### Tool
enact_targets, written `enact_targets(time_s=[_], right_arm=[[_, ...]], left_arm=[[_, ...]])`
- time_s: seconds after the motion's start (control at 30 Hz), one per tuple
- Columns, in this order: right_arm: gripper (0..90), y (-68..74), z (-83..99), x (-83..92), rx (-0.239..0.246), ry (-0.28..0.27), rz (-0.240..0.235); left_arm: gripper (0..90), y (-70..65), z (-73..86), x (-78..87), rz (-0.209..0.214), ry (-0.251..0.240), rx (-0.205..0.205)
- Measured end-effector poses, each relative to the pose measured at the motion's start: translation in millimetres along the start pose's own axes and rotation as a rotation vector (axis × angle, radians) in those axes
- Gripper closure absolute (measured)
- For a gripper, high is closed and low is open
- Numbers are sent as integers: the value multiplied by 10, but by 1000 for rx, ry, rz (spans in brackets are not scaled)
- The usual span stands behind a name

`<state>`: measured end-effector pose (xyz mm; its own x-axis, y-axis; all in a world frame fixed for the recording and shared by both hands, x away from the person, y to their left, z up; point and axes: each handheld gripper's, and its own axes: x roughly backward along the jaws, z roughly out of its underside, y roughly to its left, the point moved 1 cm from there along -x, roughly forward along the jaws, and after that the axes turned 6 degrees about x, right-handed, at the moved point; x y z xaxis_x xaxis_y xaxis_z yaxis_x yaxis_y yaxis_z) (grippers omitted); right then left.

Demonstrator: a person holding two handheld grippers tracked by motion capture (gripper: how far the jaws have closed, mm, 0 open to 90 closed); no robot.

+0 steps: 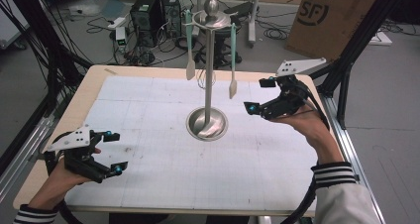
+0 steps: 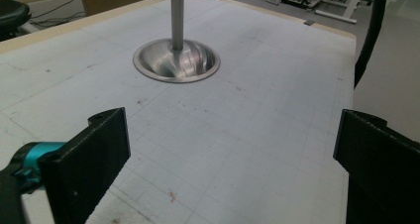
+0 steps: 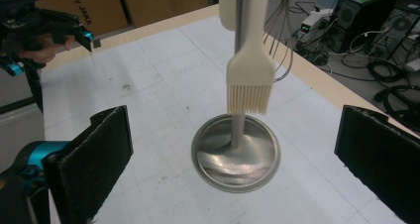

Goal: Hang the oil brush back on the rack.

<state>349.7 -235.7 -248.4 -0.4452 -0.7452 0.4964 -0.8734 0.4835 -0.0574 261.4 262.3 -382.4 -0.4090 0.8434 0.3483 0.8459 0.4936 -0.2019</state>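
A steel utensil stand (image 1: 207,124) rises from a round dished base at the middle of the white gridded mat. From its top ring hang a cream brush (image 1: 233,87) and a cream spatula (image 1: 190,70), both on teal handles, and a wire whisk behind the pole. My right gripper (image 1: 258,95) hovers just right of the brush, open and empty; in its own view the brush (image 3: 249,80) hangs ahead between the wide jaws. My left gripper (image 1: 117,152) rests near the table's front left, open with nothing in it, facing the stand's base (image 2: 176,60).
The wooden table edge (image 1: 84,92) frames the mat. Black frame posts (image 1: 356,40) stand at both sides. On the floor behind are computer towers (image 1: 156,13), loose cables and a cardboard box (image 1: 332,16). Bare mat lies between the left gripper and the stand.
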Motion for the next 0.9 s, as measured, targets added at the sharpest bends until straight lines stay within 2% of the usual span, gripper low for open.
enact_targets(time_s=[0.17, 0.27, 0.67, 0.83, 0.9], right_arm=[[2, 59, 159, 11, -7, 8, 4], [2, 80, 234, 28, -3, -9, 5], [2, 217, 551, 94, 6, -37, 49], [2, 247, 681, 128, -9, -62, 59], [2, 258, 735, 141, -5, -67, 79]], left_arm=[[17, -15, -1, -1, 2, 2, -1], [17, -14, -1, -1, -2, 0, 1], [17, -42, 17, 0, -5, -2, -3], [17, -37, 36, 8, -6, -9, -2], [17, -36, 46, 7, -6, -14, -1]])
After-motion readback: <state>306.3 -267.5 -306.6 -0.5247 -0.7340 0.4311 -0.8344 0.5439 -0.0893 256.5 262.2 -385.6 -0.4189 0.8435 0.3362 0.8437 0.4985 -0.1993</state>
